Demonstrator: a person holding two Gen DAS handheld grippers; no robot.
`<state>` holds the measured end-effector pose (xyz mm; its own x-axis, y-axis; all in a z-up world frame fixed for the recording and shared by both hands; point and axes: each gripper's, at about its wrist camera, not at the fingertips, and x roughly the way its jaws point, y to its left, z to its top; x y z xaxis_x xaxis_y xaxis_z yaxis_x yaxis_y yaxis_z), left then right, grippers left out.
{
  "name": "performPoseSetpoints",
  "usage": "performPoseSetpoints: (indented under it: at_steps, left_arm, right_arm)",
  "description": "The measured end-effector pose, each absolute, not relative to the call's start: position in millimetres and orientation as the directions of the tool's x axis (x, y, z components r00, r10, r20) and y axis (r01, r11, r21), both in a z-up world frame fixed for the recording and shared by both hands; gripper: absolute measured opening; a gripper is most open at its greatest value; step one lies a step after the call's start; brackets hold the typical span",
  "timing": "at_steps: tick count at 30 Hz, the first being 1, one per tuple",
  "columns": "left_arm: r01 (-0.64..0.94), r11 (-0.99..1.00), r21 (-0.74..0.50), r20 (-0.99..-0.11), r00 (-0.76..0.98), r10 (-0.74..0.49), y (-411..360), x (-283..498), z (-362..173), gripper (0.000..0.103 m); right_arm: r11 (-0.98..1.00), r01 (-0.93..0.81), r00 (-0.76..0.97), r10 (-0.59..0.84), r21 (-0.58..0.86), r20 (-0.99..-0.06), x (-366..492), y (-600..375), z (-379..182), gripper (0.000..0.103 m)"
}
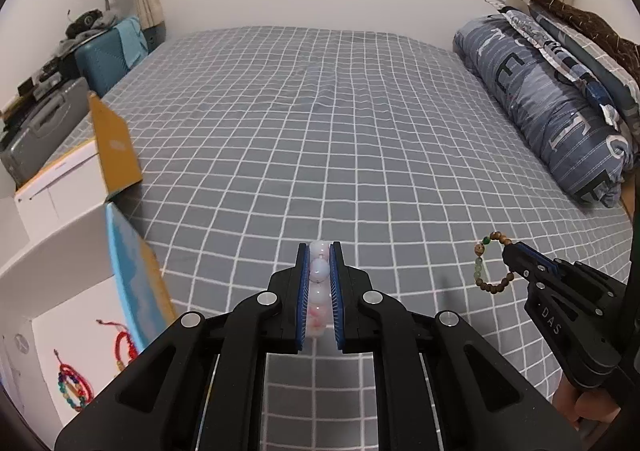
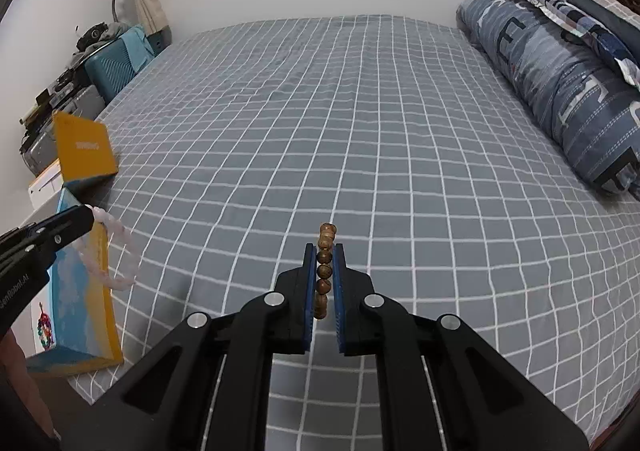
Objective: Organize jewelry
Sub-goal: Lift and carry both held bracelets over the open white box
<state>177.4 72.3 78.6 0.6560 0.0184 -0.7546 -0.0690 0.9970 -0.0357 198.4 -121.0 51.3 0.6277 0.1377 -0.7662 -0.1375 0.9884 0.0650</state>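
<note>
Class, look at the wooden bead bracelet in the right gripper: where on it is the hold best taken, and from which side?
On one short arc of the wooden bead bracelet, coming edge-on so the pads press opposite sides of the beads. The right gripper does this: several beads sit in line between its fingers while the loop's remainder hangs free, as the left wrist view shows.

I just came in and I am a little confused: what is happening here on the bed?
A person holds a tool in each hand above the grey checked bed. The left tool is shut on a pale pink bead bracelet; the right tool is shut on a wooden bead bracelet. An open box at the left already holds colourful bracelets.
</note>
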Motion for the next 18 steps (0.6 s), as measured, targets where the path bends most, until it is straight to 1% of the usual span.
performPoseSetpoints:
  at_steps: [9, 18]
  left_arm:
    - [-0.115, 0.993, -0.027, -0.754, 0.654, 0.055, 105, 142, 81, 0.01]
    - [-0.166, 0.986, -0.032, -0.705, 0.702, 0.095, 140, 105, 110, 0.01]
  right_arm:
    - [0.98, -0.194, 0.636, 0.165, 0.051, -0.754, 173, -89, 60, 0.007]
    - [0.959, -0.273, 0.662, 0.242, 0.073, -0.709, 153, -33, 84, 0.007]
